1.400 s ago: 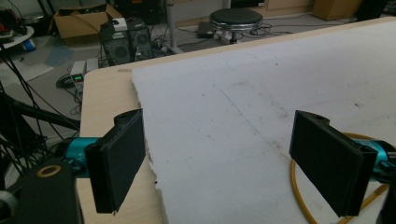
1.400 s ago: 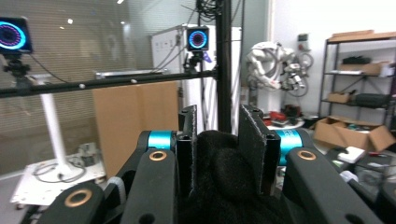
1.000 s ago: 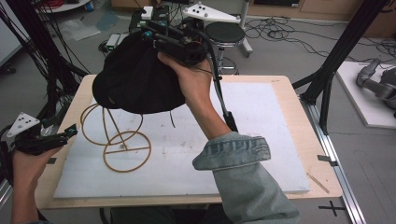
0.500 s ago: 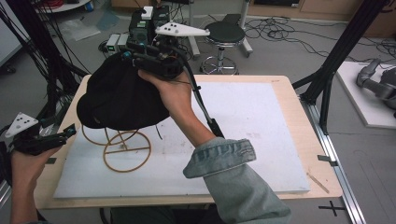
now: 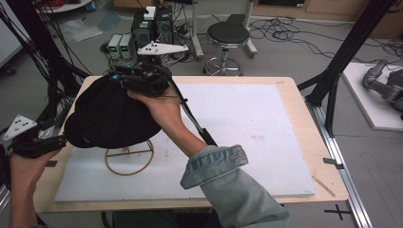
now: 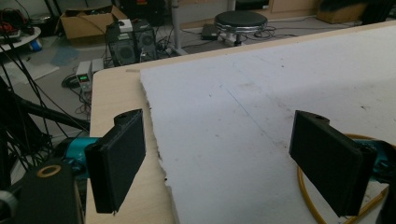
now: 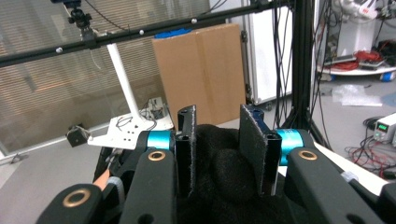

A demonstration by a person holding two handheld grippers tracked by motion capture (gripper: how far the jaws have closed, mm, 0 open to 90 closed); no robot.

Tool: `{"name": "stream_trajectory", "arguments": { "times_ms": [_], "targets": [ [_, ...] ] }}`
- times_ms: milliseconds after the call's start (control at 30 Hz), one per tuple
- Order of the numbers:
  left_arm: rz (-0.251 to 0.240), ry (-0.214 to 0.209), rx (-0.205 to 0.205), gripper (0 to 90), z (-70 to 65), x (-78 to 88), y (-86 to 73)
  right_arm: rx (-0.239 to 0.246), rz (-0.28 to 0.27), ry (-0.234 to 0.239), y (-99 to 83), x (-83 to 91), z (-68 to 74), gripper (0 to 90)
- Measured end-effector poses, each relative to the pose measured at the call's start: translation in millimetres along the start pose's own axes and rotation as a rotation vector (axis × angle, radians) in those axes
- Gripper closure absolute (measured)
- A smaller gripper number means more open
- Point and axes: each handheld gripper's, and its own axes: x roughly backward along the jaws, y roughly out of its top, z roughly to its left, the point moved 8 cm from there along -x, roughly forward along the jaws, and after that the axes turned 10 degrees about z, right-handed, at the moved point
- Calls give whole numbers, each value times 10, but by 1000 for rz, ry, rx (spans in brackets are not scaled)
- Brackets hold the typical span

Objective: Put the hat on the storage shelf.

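Note:
A black fabric hat (image 5: 107, 116) hangs over a yellow wire stand (image 5: 129, 159), hiding the stand's upper part; the round base ring shows below it. My right gripper (image 5: 124, 78) is shut on the hat's far top edge. In the right gripper view, black cloth (image 7: 224, 177) bulges between the jaws of that gripper (image 7: 217, 126). At the table's left edge my left gripper (image 5: 52, 142) is held level. In the left gripper view its jaws (image 6: 219, 158) stand wide open with nothing between them, and part of the yellow ring (image 6: 306, 196) shows by the right jaw.
A white foam board (image 5: 247, 123) covers most of the wooden table (image 5: 304, 109). Behind the table on the floor are a black stool (image 5: 228, 35), electronics boxes (image 5: 121, 45) and cables. Black frame posts (image 5: 349, 57) stand at both sides.
My right hand has carried the hat leftward and down, so it now covers the top of the wire stand. The left gripper has stayed in place.

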Motion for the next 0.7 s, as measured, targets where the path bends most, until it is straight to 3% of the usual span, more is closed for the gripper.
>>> {"name": "stream_trajectory", "arguments": {
  "times_ms": [433,700],
  "targets": [
    [2,8,13,189,43,6,-28,-10,77,36,-225,-198,24,677],
    [10,19,27,189,110,14,-81,-18,91,33,-294,-238,-12,668]
  ]
}}
